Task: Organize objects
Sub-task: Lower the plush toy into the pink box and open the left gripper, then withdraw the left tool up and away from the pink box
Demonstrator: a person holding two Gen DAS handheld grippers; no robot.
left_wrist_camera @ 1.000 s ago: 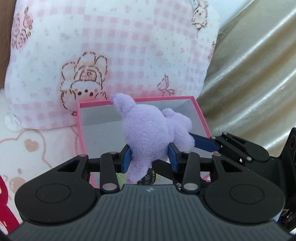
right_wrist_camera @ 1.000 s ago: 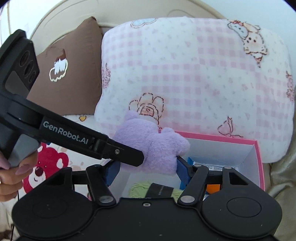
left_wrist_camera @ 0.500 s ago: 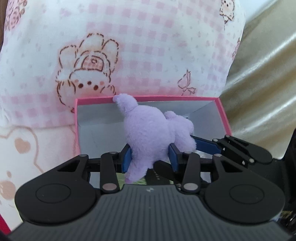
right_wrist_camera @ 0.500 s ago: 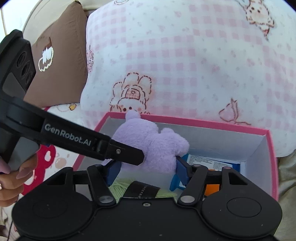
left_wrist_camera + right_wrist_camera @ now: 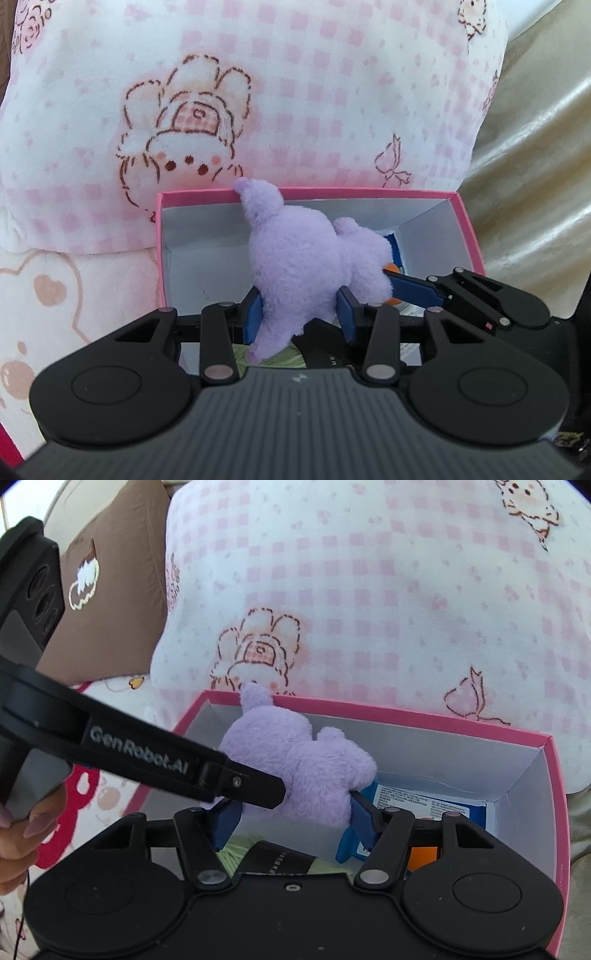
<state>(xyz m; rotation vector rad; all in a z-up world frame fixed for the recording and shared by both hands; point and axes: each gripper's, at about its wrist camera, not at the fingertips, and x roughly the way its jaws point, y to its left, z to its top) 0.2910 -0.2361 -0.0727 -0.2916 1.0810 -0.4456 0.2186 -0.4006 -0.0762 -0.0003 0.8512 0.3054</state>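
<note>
A purple plush toy (image 5: 295,262) hangs over the open pink box (image 5: 469,229), partly inside it. My left gripper (image 5: 300,314) is shut on the toy's lower part. My right gripper (image 5: 291,816) is shut on the same toy (image 5: 299,768) from the other side, over the pink box (image 5: 557,801). A green yarn skein with a black label (image 5: 277,860), a blue and white packet (image 5: 424,805) and an orange item (image 5: 423,860) lie in the box under the toy.
A large pink checked pillow (image 5: 295,92) stands right behind the box. A brown cushion (image 5: 103,602) is at the back left. Gold fabric (image 5: 535,166) lies to the right. A cartoon-print blanket (image 5: 55,295) lies under the box.
Both grippers have moved forward and down with the plush toy. The box now fills more of each view and the toy sits lower inside its walls.
</note>
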